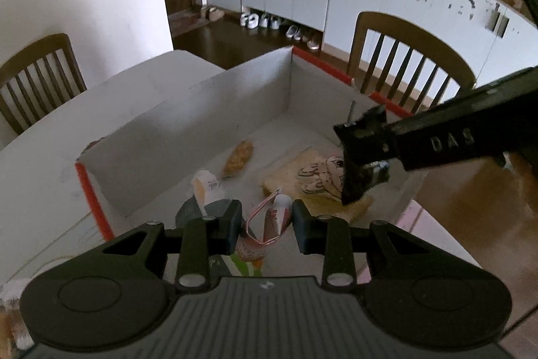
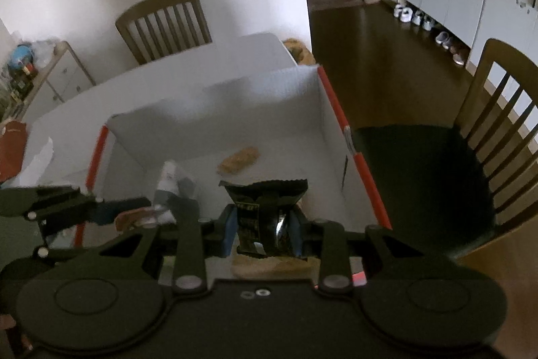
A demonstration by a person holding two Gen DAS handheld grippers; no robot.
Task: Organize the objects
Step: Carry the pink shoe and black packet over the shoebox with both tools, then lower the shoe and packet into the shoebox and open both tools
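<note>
I hold right tongs (image 2: 261,231) clamped on black packet (image 2: 265,207) – over white box (image 2: 215,96) for dropping | left tongs (image 1: 267,226) parted around pink packet (image 1: 269,224) – inside box, ungripped

Open box (image 1: 235,96) on the counter (image 1: 50,164), one chair (image 1: 37,79) behind to the left, another (image 1: 403,63) behind to the right. In the box: snack bar (image 1: 238,157) toward the back, flat pouch (image 1: 312,180) at right, small packets (image 1: 208,187) at left. Left tongs (image 1: 267,226) around a tube (image 1: 279,214) over the near edge. Right tongs (image 2: 262,232) above the pouch, gripping a foil packet (image 2: 265,207).
</note>
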